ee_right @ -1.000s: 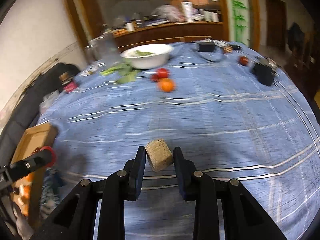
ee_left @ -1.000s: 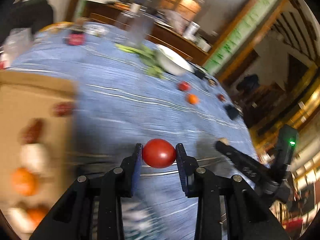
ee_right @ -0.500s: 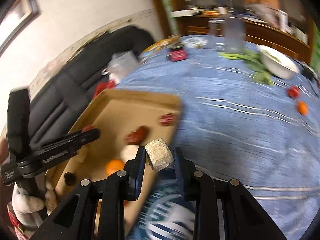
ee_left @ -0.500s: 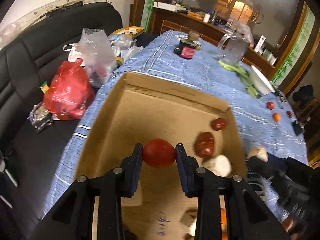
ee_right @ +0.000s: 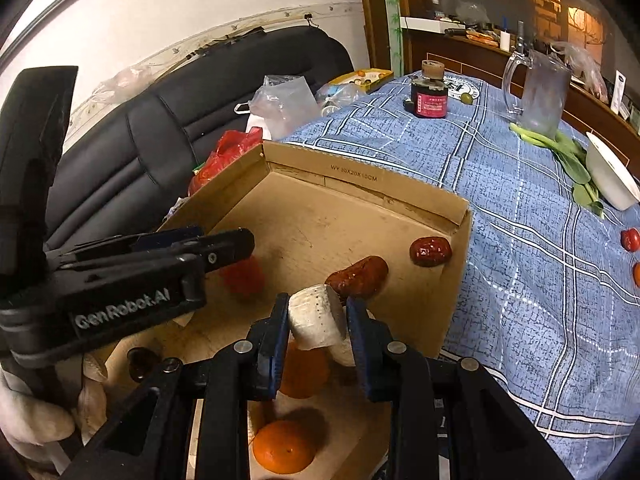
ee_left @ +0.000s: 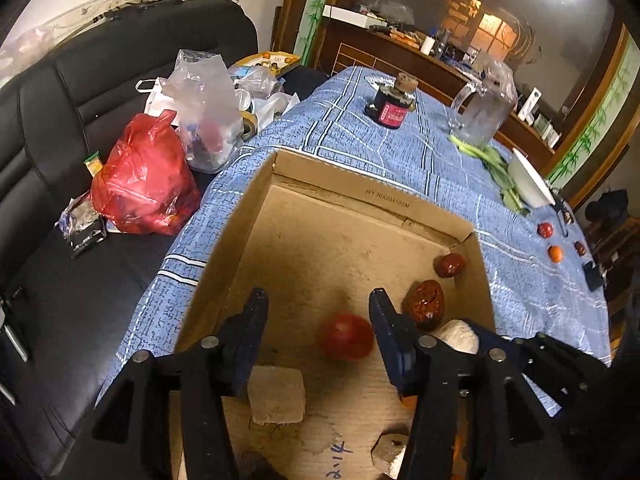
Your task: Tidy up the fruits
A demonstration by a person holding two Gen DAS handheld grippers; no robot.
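Left wrist: tomato (ee_left: 346,341) loose between parted fingers (ee_left: 400,344).

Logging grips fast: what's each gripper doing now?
Left gripper: open, jaws just opening, red tomato released between them.
Right gripper: shut on pale ridged chunk.

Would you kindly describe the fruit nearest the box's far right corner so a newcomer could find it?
Find the open cardboard box on the blue checked tablecloth. In its far right corner, beside the wall, lies a small dark red wrinkled fruit. It is smaller than the longer brown-red fruit nearer the camera, and lies apart from it.
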